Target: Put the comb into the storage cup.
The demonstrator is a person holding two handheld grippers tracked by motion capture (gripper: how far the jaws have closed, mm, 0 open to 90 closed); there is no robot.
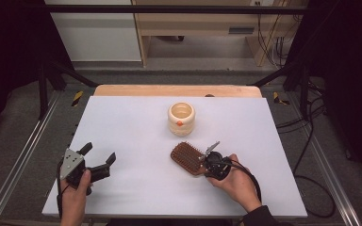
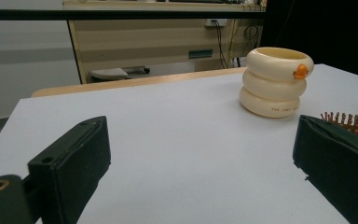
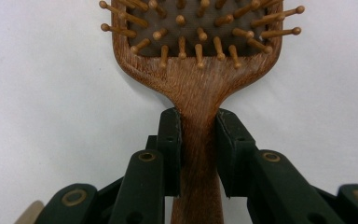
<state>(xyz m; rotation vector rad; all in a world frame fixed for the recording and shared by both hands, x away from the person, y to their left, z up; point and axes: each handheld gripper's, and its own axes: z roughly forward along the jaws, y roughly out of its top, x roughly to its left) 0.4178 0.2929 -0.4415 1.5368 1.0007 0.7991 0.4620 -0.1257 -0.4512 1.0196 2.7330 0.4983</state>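
Wooden paddle hairbrush [image 1: 187, 157] lies bristles-up on the white table [image 1: 136, 122], right of centre and nearer the person than the cream ring-stacked cup [image 1: 181, 118], which stands well apart from it.

The likeliest trouble from here is the brush swinging or slipping once lifted: the grip sits on the narrow handle [image 3: 199, 140] just below the neck, so the heavier head hangs out beyond the pads and could droop, or twist between them. If carried toward the cup, a drooping head could knock it over.

The right gripper [image 3: 199, 140] is clamped on the handle, one pad pressing each side, with no gap to see. The left gripper [image 1: 98, 157] rests at the table's left with its jaws spread wide, holding nothing and touching nothing.
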